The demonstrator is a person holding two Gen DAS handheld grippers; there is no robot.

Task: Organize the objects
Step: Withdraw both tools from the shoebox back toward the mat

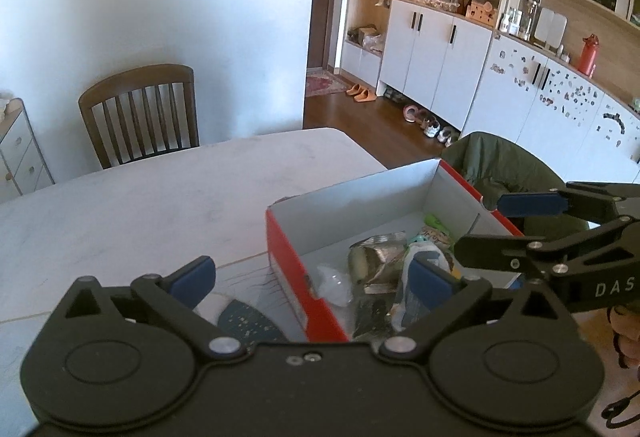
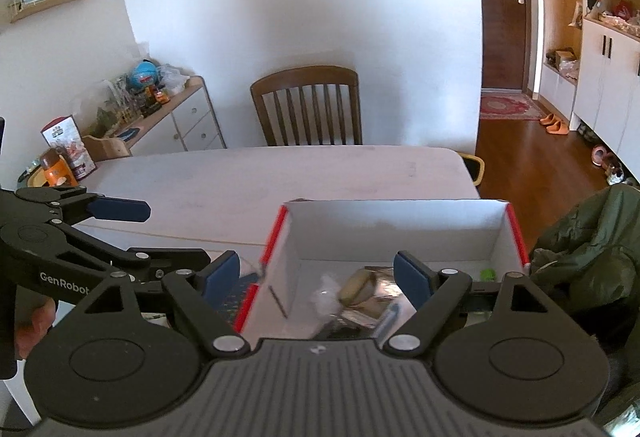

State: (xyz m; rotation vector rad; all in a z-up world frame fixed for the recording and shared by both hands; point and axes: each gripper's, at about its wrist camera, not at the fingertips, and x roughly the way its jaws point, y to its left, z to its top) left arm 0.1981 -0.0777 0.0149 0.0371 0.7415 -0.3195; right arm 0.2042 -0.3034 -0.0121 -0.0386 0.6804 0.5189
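Two grippers held above red box on pale surface, left gripper jaws released, right gripper jaws released, wrappers seen inside

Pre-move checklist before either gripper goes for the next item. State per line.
1. Left gripper open, nothing held: ok.
2. Right gripper open, nothing held: ok.
3. Shoe box open-topped, far half free: ok.
4. Dark patterned item outside the box, left of its red wall: not ok.
5. Grippers apart from each other: ok.
6. Other loose items on the table: cannot tell.
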